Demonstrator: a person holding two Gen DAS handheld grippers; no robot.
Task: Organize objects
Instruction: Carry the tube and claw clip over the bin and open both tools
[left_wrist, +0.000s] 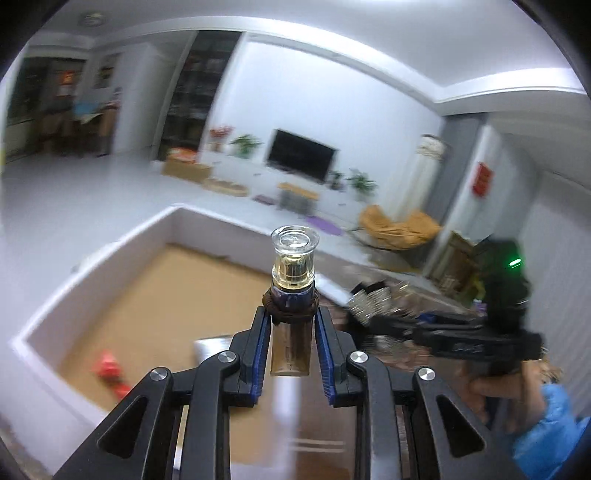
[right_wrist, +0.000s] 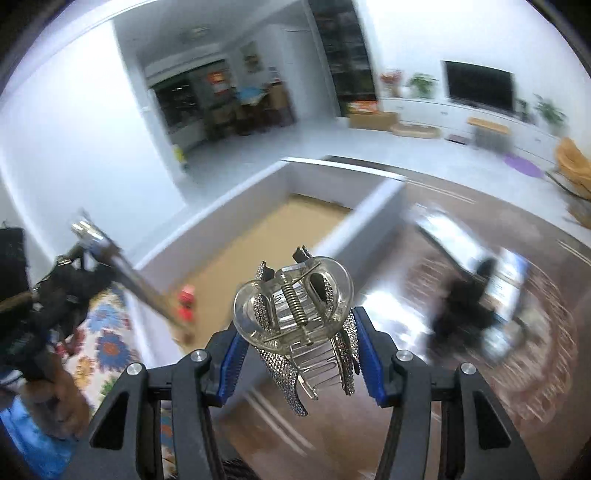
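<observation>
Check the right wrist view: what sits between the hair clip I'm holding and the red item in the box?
Only the box's white wall and bare cardboard floor separate the hair clip from the red item, as seen in the right wrist view.

The left tongs (left_wrist: 291, 332) clamp a bottle (left_wrist: 293, 280) that sticks out ahead of them over an open box (left_wrist: 92, 266) lying below and to the left, while the right tongs (right_wrist: 295, 354), off to their right, clamp a hair clip (right_wrist: 295, 314) above the table (right_wrist: 388, 295).
</observation>
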